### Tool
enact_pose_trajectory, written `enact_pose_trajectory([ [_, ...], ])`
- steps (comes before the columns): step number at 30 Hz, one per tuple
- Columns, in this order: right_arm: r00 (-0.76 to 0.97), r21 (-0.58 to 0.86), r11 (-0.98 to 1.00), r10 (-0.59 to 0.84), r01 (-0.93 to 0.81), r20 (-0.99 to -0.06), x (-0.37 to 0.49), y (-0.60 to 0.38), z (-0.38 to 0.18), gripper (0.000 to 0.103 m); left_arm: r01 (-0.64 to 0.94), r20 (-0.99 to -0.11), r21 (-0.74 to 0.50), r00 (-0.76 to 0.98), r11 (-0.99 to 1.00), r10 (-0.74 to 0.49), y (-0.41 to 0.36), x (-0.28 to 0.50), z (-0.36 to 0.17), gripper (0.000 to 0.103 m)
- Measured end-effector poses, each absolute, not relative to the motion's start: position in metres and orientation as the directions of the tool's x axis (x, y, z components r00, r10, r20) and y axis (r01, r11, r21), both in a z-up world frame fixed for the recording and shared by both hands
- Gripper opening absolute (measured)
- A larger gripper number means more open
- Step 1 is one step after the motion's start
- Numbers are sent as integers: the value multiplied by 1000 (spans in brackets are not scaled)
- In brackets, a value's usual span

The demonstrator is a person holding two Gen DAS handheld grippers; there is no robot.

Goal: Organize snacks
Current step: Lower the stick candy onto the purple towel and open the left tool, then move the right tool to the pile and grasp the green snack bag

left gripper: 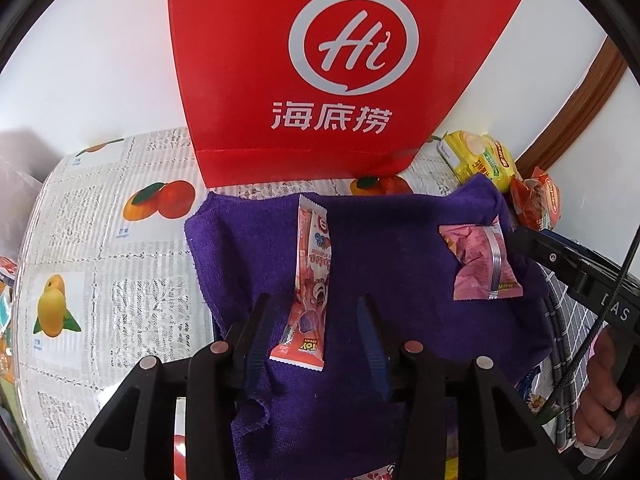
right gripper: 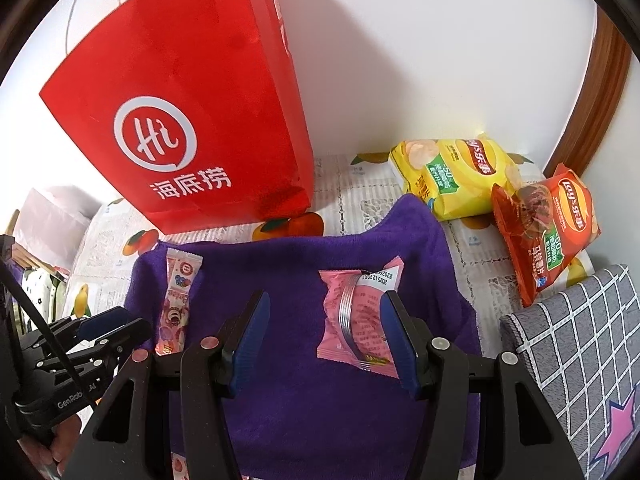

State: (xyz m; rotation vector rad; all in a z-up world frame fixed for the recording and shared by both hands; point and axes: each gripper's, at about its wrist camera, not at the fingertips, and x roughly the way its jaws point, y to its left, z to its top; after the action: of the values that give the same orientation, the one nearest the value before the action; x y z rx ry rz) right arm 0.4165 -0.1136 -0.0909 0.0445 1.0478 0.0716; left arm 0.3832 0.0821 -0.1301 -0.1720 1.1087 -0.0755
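Landmark — purple towel (left gripper: 400, 264), spread on the fruit-print tablecloth (left gripper: 100, 240); all places are given from it.

- Red paper bag (left gripper: 304, 80), "Hi" logo, upright just behind the towel's far edge, against the white wall. Judged the likely destination for the snacks.
- Yellow Lay's chip bag (right gripper: 452, 176), off the towel's far right corner, its edge close to the cloth.
- Red-orange Lay's chip bag (right gripper: 544, 232), further right of the towel, leaning against the yellow one.
- Grey checked fabric (right gripper: 580, 340), beside the towel's right edge.
- Left gripper (left gripper: 316, 328), over the towel's near left part. Jaws parted, no pad pressing on anything; the bar's near end lies between them.
- Right gripper (right gripper: 326, 320), over the towel's near right part. Jaws spread; the right-hand jaw sits at the packet's edge, the left-hand jaw well apart from it — nothing clamped.
- Pink pastry packet (right gripper: 360, 316), flat on the towel's right half, back seam up.
- Pink Lotso snack bar (left gripper: 308, 280), long and thin, flat on the towel's left half.

Step in hand, as judged: both items laid on the towel, neither held. The next move calls for closing on one wrapper at its raised edge or seam — thin foil lies flat and may slip — then carrying it toward the bag.
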Motion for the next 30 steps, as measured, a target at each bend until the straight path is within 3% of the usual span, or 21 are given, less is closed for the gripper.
enact_pose_trajectory([
  [30,554,50,997,6,64,-832,270,-149,-63,57,113,-811,-196,539,974,-226,45,342,-63,50],
])
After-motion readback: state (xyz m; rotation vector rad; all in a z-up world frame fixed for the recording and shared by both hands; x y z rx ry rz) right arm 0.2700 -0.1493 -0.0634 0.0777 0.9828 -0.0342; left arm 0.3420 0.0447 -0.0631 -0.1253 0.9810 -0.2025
